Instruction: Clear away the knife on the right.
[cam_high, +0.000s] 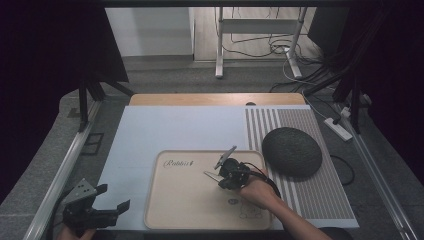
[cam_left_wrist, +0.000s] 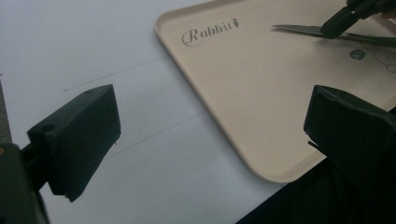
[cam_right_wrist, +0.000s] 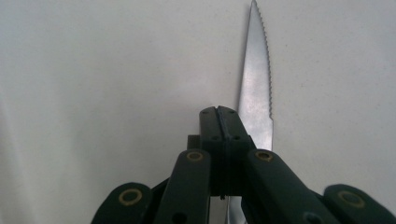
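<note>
Holding tongs over the knife on the tray

Lying on the beige tray (cam_high: 185, 200), the serrated knife (cam_right_wrist: 256, 88) pointed toward its printed end. Right tongs (cam_high: 223, 176) had their jaws pressed together just above the blade; whether they touched it was unclear. Left tongs (cam_high: 111, 200) rested with jaws spread apart, left of the tray.

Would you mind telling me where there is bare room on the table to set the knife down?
The near half of the beige tray, below its printed lettering, is bare. The white board is free beyond the tray's far rim and between the tray and the left gripper. It is crowded around the right gripper with the knife, and by the dark round cushion.
</note>
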